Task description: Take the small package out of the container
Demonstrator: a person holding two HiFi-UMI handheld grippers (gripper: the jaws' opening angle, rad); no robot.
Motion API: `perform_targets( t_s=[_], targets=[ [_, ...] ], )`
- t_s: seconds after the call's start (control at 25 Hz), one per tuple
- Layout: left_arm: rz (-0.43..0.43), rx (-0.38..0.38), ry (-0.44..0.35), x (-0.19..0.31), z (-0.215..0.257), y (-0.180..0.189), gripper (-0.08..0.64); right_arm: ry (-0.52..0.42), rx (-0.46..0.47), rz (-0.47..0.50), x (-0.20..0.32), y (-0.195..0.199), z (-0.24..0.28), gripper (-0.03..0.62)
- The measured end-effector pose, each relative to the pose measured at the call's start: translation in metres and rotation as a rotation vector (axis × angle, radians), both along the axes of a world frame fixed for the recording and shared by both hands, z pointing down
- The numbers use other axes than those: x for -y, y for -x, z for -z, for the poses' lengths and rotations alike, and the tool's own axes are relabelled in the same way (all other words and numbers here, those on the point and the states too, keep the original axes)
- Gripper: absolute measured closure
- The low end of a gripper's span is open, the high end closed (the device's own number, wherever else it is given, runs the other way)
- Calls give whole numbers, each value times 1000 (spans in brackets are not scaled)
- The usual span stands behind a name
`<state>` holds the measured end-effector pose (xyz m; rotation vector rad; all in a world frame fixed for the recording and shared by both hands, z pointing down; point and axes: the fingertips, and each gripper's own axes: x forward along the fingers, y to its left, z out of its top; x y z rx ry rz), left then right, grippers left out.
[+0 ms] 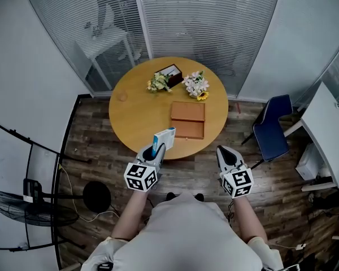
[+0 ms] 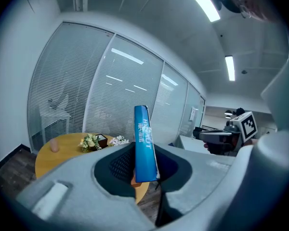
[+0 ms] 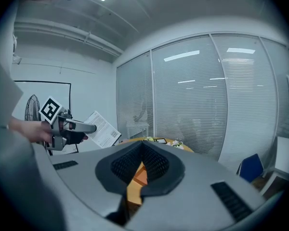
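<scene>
Your left gripper point(image 1: 157, 153) clamps package point(image 2: 145, 143) by bottom edge; right gripper point(image 3: 143, 150) closed, empty. Thin pinch, probably slips if you swing.

Your left gripper point(image 1: 156, 153) is matt grey plastic with black ribbed pads point(image 2: 120, 165). The small package point(image 2: 145, 146) clamped between them has a glossy blue printed skin. The round table point(image 1: 135, 112) looks like smooth pale wood. The container point(image 1: 187, 119) near its front edge looks like matt reddish-brown wood. The floor point(image 1: 96, 151) is dark planks.
</scene>
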<state>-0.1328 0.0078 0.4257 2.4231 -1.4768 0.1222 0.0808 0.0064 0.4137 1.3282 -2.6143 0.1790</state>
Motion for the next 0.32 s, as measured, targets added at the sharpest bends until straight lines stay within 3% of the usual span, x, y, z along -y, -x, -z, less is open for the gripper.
perform_targets(
  t_s=[0.32],
  targets=[
    [7,-18,2,2,-1,-3,489,-22,-8,5,1,-3,4,589]
  ],
)
